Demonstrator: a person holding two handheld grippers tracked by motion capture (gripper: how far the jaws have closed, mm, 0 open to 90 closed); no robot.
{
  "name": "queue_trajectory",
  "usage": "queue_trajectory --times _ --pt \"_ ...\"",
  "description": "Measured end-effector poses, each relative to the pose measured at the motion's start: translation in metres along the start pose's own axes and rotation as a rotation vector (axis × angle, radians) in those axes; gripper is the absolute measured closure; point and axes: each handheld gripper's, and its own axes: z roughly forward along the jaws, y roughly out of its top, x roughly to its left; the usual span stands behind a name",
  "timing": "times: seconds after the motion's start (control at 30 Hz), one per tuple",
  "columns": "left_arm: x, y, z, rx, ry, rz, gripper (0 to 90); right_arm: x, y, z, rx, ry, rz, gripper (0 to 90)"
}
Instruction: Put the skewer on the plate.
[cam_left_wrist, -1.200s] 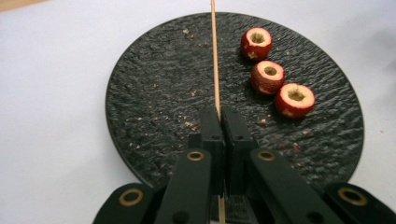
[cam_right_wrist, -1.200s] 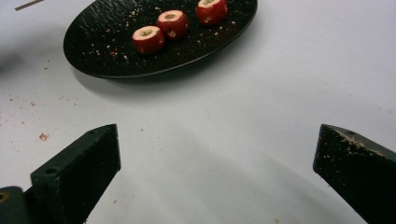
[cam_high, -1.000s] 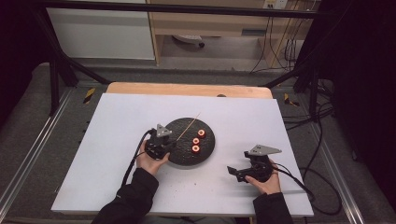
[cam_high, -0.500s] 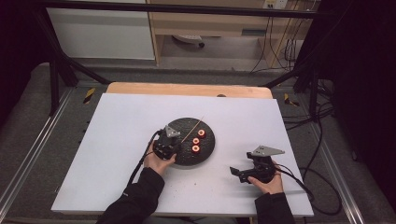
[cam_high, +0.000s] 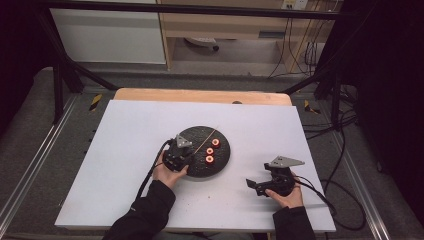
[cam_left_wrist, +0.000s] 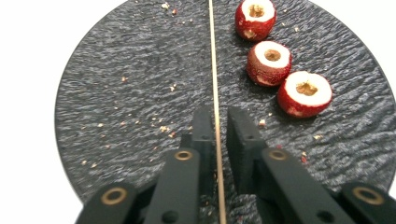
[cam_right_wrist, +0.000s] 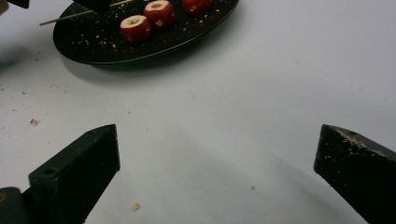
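A round black slate plate (cam_high: 200, 171) lies mid-table with three cored red fruits (cam_high: 210, 151) and a thin wooden skewer (cam_high: 206, 139) on it. My left gripper (cam_high: 187, 150) rests over the plate's left part. In the left gripper view its jaws (cam_left_wrist: 218, 116) have just been opening. They stand a little apart, the skewer (cam_left_wrist: 213, 70) runs between them, and a gap shows on the right side. The fruits (cam_left_wrist: 269, 63) lie in a row to the right of the skewer. My right gripper (cam_high: 254, 187) sits on the table right of the plate, wide open (cam_right_wrist: 217, 140), nothing between its fingers.
The white tabletop (cam_high: 130, 130) carries small crumbs around the plate (cam_right_wrist: 93, 49). In the right gripper view the skewer (cam_right_wrist: 70, 17) juts past the plate's rim. A wooden strip (cam_high: 200, 95) borders the far edge, and cables (cam_high: 340, 200) trail off to the right.
My left hand has edged a little to the right over the plate. The right hand and the fruits have kept still.
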Motion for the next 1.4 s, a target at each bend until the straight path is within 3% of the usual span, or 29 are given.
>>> queue_trajectory --times 0.13,0.3,0.43,0.77,1.0,1.23,1.4 --pt "0.003 0.000 -0.011 -0.014 -0.033 0.003 69.8 0.000 0.000 0.000 0.004 -0.002 0.001 1.2" --pt "0.010 -0.004 -0.028 -0.027 -0.073 0.048 52.8 0.000 0.000 -0.001 0.001 0.000 0.003 1.0" --pt "0.017 -0.012 -0.041 -0.053 -0.075 0.079 38.0 0.000 0.001 -0.002 0.001 0.000 0.006 0.9" --pt "0.046 -0.046 -0.076 -0.094 -0.084 0.063 11.3 0.000 0.001 -0.003 -0.002 0.004 0.007 0.8" --pt "0.069 -0.082 -0.094 -0.108 -0.036 0.012 5.1 0.001 0.000 -0.003 0.003 0.012 -0.001 0.8" --pt "0.079 -0.115 -0.101 -0.126 -0.049 -0.022 5.1 0.002 -0.001 -0.003 0.020 0.021 -0.012 0.8" --pt "0.081 -0.127 -0.098 -0.115 -0.056 -0.023 5.2 0.004 -0.003 -0.002 0.029 0.031 -0.026 0.8"
